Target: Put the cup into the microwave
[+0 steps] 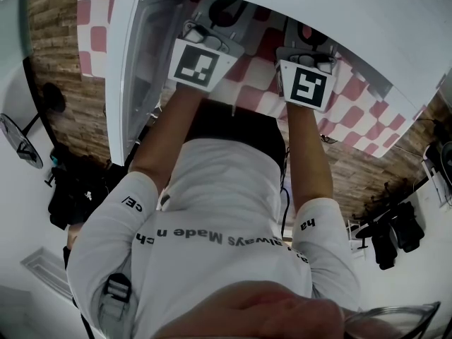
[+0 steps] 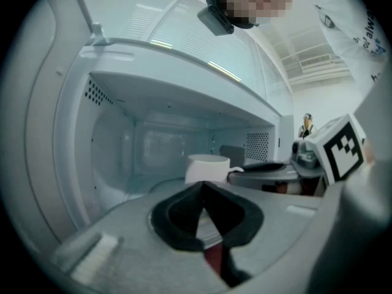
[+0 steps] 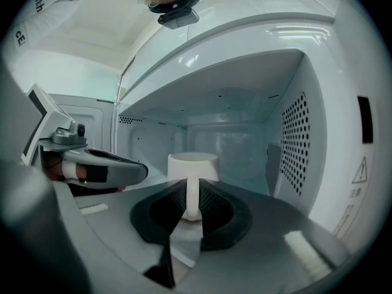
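Left to right: my left gripper (image 2: 203,187) waits with jaws together on nothing, the white cup (image 2: 207,166) sits inside the microwave (image 2: 116,139), and my right gripper (image 3: 192,187), clamped on its handle (image 3: 192,208), should set it flat before releasing.

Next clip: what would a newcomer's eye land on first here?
A white cup is inside the open microwave, its handle clamped between the jaws of the right hand-held gripper. The left hand-held gripper reaches in alongside on the left, jaws together and empty. In the head view, a pink-and-white checked surface shows beneath the microwave.
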Demonstrator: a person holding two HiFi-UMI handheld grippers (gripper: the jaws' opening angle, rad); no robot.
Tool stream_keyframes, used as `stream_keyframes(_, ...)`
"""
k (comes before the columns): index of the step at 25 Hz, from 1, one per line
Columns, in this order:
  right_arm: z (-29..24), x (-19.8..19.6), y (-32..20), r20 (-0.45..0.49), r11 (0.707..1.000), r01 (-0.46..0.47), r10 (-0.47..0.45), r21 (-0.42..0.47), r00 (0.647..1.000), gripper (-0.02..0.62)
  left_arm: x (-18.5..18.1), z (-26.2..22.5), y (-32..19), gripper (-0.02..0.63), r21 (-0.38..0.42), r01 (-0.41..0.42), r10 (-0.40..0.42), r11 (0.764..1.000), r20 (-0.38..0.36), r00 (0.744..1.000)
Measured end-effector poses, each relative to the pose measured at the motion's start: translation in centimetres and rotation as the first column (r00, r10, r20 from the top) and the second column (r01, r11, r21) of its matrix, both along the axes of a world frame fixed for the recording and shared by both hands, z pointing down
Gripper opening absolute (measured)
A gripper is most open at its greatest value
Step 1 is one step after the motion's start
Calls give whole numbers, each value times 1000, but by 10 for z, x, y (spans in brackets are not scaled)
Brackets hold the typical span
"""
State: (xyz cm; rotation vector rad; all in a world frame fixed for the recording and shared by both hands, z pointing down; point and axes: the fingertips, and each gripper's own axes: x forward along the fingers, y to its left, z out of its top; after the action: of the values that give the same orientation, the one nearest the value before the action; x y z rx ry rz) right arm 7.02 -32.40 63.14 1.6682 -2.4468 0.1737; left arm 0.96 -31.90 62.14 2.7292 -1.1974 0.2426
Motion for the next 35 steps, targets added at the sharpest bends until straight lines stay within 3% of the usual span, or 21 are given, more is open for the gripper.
stream_keyframes(4,-5,5,2,-28,1000,3,-4,-10,1000,99,1,-11,5,5,11,6,-6,1000,-6,1000)
stream_keyframes(10,-22,8,15,-24,1000,5,-5,-29,1000,123,-2,-25,19,5,-8,14,-14,1000,-14,1000)
stream_keyframes(24,-97,9,73,-12,999,32,-33,-44,999,98,0,-96,69,5,-28,-38,37,999,-25,999)
stream_keyframes(35,-209,3,130,40,996,92,-92,-7,995,76,-6,-191,114,3,-23,-68,66,997,-72,995)
